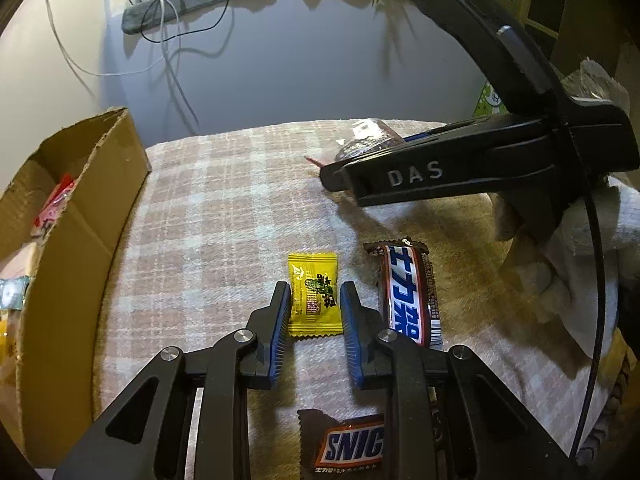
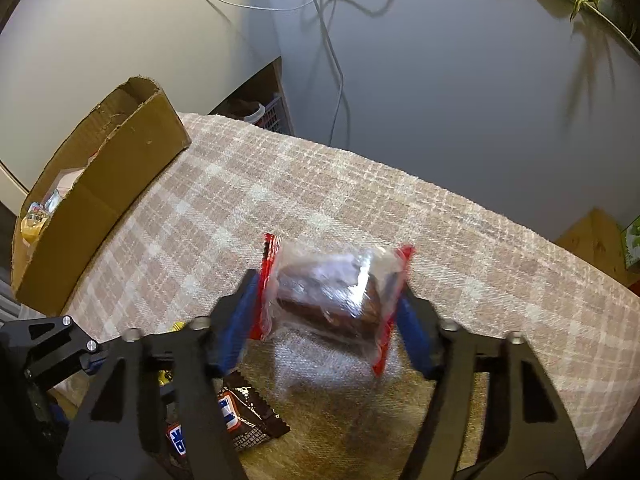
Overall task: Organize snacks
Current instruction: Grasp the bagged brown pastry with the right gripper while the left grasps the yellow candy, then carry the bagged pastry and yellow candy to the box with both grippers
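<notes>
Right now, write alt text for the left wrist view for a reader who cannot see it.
The left gripper, jaws open, straddles a yellow candy lying on a plaid cloth. Two Snickers bars lie nearby, one to the right and one under the gripper; a cardboard box stands at left, and the right gripper holds a clear packet beyond.

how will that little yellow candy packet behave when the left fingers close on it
The yellow packet looks thin and flat, so probably very light and apt to crumple or buckle between the fingers. Its glossy wrapper may slip. Lying flat on the textured cloth, it likely won't roll.
</notes>
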